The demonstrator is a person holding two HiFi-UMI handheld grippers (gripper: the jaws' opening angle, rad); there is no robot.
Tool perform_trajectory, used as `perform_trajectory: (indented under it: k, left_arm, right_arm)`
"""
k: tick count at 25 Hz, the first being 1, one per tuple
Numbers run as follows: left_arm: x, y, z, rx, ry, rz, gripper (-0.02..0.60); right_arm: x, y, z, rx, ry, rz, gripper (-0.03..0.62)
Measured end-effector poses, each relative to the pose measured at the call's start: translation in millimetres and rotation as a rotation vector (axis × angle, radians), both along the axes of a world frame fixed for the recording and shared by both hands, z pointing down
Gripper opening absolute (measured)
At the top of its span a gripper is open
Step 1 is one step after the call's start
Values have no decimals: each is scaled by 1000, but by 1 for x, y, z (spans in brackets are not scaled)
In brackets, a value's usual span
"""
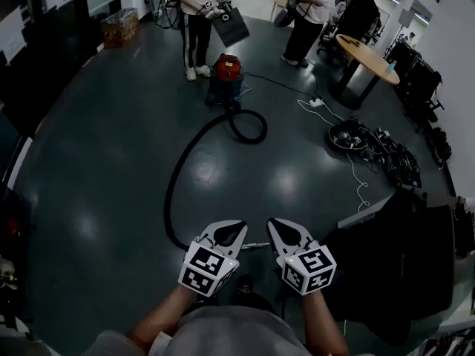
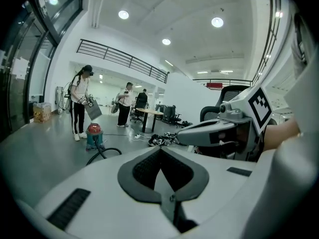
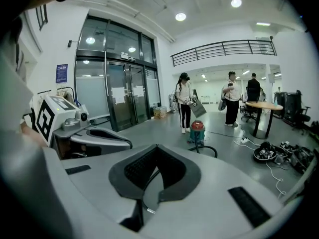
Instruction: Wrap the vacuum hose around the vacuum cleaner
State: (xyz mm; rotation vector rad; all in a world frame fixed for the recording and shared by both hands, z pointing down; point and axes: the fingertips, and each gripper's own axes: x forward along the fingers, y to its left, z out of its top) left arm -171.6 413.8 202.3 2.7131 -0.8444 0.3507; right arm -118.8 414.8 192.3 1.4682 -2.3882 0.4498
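both hand-held grippers closed and empty, vacuum cleaner far ahead

your left hand-held gripper (image 1: 226, 232) and right hand-held gripper (image 1: 286, 231) sit side by side at the near edge of the head view, close together but not touching, both pointing away from you. each has its jaws shut tip to tip with nothing between them. the vacuum cleaner (image 1: 225, 76), red on top, stands far out on the dark floor (image 1: 111, 162). its black hose (image 1: 177, 176) leaves the base, makes a loop just right of the machine, then runs in a long curve across the floor toward you. its near end passes out of sight beside your left hand-held gripper. a person (image 1: 197, 21) stands just behind the vacuum cleaner. a heap of cables (image 1: 367, 143) lies on the floor to the right.
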Motion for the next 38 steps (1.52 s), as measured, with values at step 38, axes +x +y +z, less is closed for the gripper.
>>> perform_trajectory:
  k: [38]
  left_arm:
    - [36, -44, 366, -347, -376, 184, 8]
  right_arm:
    - [49, -45, 366, -384, 28, -242, 65]
